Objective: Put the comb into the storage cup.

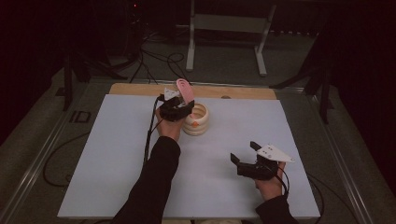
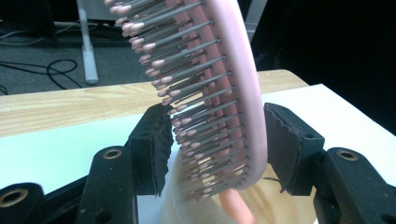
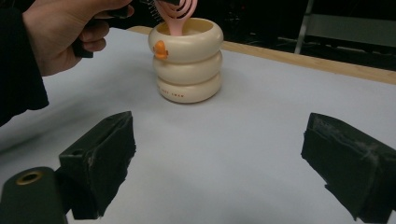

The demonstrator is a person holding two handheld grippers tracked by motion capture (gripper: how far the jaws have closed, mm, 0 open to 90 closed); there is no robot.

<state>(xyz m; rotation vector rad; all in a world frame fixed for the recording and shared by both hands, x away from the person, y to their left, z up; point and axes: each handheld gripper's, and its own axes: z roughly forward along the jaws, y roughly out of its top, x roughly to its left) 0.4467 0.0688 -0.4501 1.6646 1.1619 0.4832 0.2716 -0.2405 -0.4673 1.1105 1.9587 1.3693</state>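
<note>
One pink plastic hairbrush (image 2: 233,93) and one cream ribbed ring-stacked holder (image 1: 198,120) at upper centre of the white desk (image 1: 112,158). Left claw (image 1: 180,108) pinches the brush head, its handle end inside the holder. Right claw (image 1: 246,152), lower right, is spread, holding nothing.
</note>
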